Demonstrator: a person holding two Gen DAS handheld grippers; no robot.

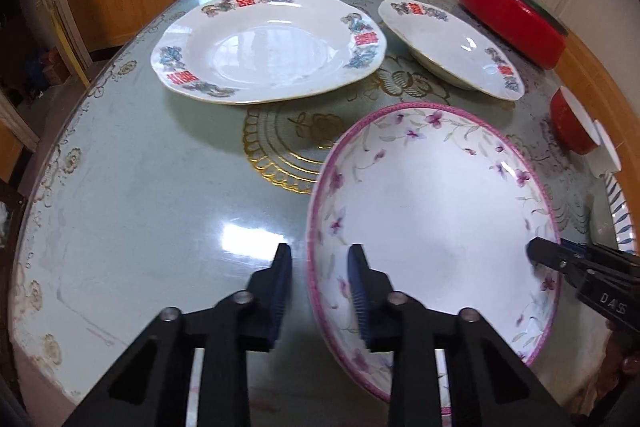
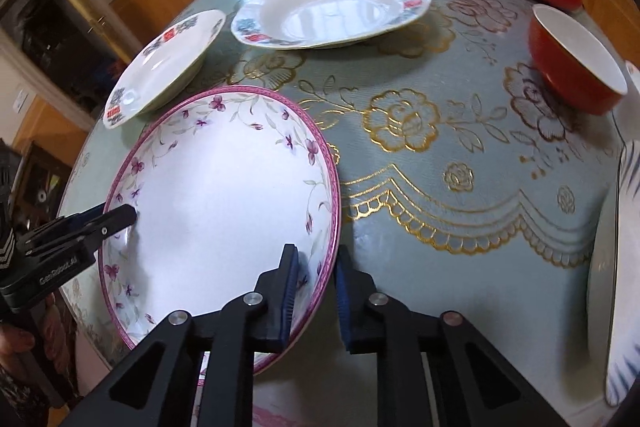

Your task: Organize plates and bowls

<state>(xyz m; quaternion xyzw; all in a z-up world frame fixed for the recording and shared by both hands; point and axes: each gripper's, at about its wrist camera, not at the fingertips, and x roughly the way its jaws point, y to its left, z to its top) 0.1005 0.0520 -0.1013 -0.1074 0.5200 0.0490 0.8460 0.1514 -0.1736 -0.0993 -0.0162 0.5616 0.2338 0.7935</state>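
A white bowl with a pink rim and purple flowers (image 1: 432,211) is lifted and tilted above the table near its front edge; it also shows in the right wrist view (image 2: 216,195). My left gripper (image 1: 320,291) straddles its left rim, one finger outside and one inside. My right gripper (image 2: 316,291) straddles its right rim the same way, and its tip shows in the left wrist view (image 1: 540,255). Both look closed on the rim. Two white plates with red characters lie behind: a large one (image 1: 268,47) and a smaller one (image 1: 452,47).
A red lidded pot (image 1: 512,19) stands at the back right. A red bowl with a white inside (image 2: 572,63) sits at the right. A blue-striped white dish (image 2: 616,267) lies at the right edge. The round table (image 1: 140,187) has a green and gold cloth.
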